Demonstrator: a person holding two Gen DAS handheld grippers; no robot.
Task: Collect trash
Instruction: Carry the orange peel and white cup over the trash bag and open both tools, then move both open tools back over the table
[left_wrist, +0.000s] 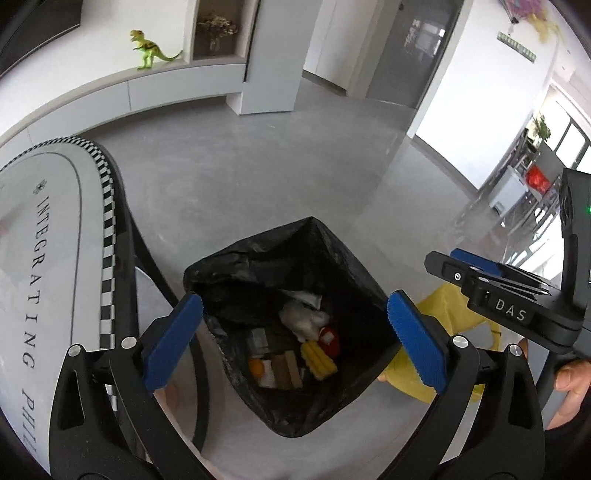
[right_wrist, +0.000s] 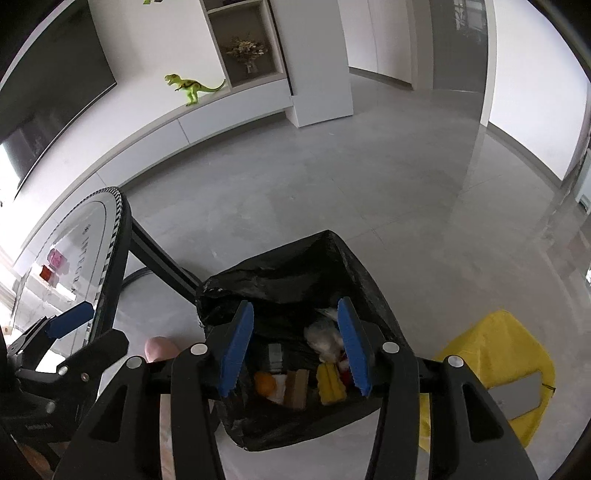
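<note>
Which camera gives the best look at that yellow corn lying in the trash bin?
The left wrist view: the yellow corn lies in the open there, between wide-spread fingers. In the right wrist view the corn also shows, but its right side sits close against a blue finger pad.

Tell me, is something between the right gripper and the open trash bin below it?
Nothing visible. The right gripper hangs open and empty directly over the black-lined trash bin, whose mouth is uncovered, with trash lying at the bottom.

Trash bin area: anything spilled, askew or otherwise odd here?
Nothing spilled. The trash sits inside the black-lined bin, including a yellow corn piece and crumpled white paper. The floor around it shows no stray bits. The yellow bag lies slumped on the floor beside the bin. The left gripper and right gripper are open and hold nothing.
</note>
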